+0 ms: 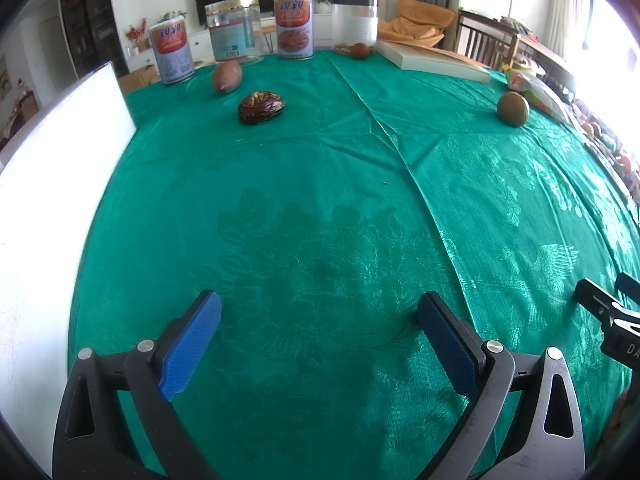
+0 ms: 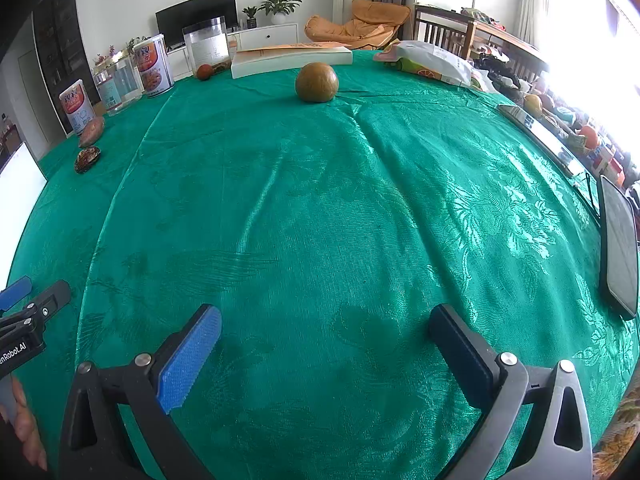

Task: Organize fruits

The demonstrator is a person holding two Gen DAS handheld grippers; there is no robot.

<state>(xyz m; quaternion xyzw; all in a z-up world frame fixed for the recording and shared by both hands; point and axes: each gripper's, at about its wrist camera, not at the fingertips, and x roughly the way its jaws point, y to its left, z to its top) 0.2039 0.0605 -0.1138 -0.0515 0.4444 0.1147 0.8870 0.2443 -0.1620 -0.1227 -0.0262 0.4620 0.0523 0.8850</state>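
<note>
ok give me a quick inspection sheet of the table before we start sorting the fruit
surface: green cloth, creased, bare in the middle
job's things: round brown-green fruit; dark wrinkled fruit; sweet potato; small reddish fruit
clutter: two printed cans, two clear jars, book, snack bags, tablet
grippers: left gripper and right gripper open, empty
cables: nothing seen
surroundings: living room, TV, orange chair

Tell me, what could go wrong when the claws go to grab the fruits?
The round green-brown fruit sits loose on the shiny green cloth, so a nudge from the open right claw might roll it toward the book. The dark wrinkled fruit lies close beside the sweet potato; the open left claw might bump both.
</note>
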